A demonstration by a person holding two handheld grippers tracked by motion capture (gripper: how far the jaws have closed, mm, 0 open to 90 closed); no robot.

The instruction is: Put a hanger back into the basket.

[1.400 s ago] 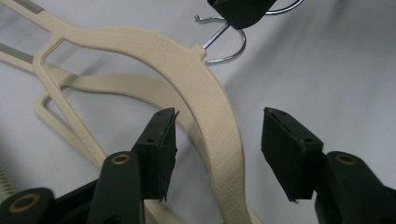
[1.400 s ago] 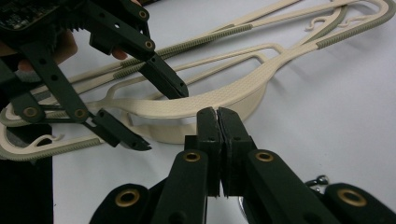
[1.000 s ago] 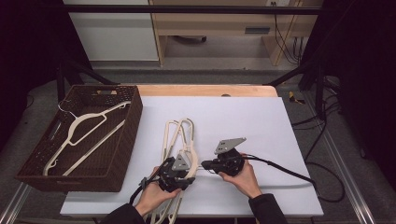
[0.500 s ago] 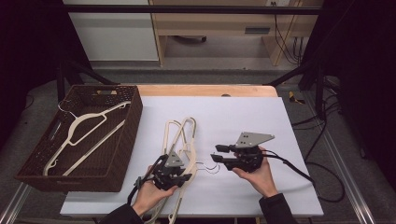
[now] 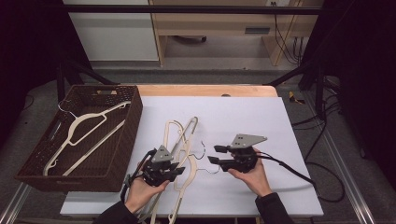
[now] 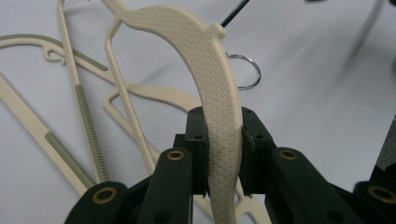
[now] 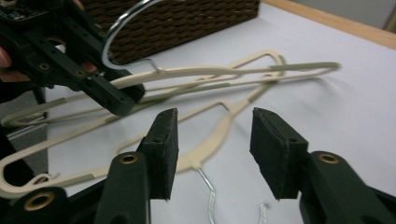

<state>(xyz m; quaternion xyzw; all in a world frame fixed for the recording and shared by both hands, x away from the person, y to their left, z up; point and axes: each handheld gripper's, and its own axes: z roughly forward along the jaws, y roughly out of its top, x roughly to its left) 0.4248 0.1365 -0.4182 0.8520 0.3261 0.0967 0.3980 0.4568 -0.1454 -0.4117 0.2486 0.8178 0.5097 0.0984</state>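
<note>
The cream hanger [image 6: 219, 93] sits between the pads of the left gripper [image 5: 169, 171], which is clamped on its broad textured shoulder and has just been squeezing a little tighter. In the left gripper view the shoulder rises straight up from the pads and curves away to the left, and the wire hook [image 6: 247, 70] comes out just beyond the pads, a little to the right. The hanger is pale plastic with a fine woven pattern on the wide part and thin rods for the rest.

The other hangers [image 5: 180, 133] lie just in front of the left gripper on the white bench [image 5: 261, 116], partly crossing under the held one. Close on the far side of the left gripper from the right one stands the wicker basket [image 5: 126, 140], its wall near the hand, with one more hanger [image 5: 79, 128] inside; there is little room there.

The right gripper [image 5: 215, 154] is just beside the left gripper, apart from it. Its jaws stand apart with nothing between them; they have just been opening. In the right gripper view a thin wire hook [image 7: 208, 191] lies on the bench under the pads. Behind the right gripper and ahead of it the white surface is free up to the wooden edge [image 5: 205, 90] of the bench.
</note>
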